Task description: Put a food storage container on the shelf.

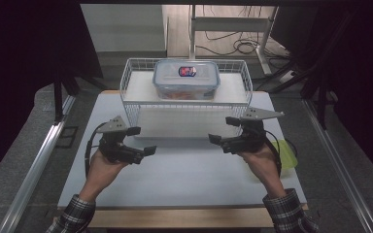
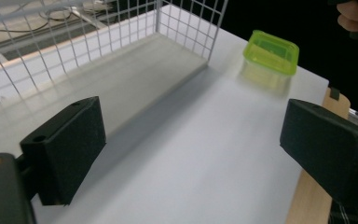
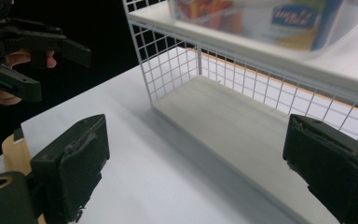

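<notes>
White wire-grid rack with pale shelves; clear plastic lidded box with blue rim – red-and-blue label on its lid. Lime-green translucent plastic tub. White tabletop, light wooden edge. Black two-jaw grippers – left, right. Plaid sleeves.

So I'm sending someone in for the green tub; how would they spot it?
Start at the white wire rack on the table. The green tub sits low on the tabletop beyond its right end, by the right gripper. It's the only bright lime thing there.

Lidded clear food container flat atop white wire rack.
</notes>
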Demonstrator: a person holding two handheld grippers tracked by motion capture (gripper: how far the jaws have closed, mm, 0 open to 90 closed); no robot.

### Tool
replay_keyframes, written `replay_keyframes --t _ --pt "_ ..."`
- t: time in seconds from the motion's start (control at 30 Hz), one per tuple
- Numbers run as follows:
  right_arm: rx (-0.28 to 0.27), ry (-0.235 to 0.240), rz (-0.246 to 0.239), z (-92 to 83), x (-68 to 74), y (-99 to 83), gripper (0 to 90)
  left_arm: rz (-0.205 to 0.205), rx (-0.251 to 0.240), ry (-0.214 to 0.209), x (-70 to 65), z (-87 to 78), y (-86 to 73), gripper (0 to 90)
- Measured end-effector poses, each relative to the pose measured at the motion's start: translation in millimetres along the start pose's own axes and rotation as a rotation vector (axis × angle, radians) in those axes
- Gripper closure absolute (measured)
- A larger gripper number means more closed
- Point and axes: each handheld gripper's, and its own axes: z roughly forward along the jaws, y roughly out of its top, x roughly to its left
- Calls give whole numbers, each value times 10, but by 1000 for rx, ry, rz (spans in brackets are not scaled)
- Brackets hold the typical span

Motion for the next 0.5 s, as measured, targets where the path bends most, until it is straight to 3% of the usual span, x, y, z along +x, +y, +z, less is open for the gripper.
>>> replay_keyframes --t 0.5 --pt "44 -23 -7 2 145 -472 43 36 6 25 -231 33 -514 49"
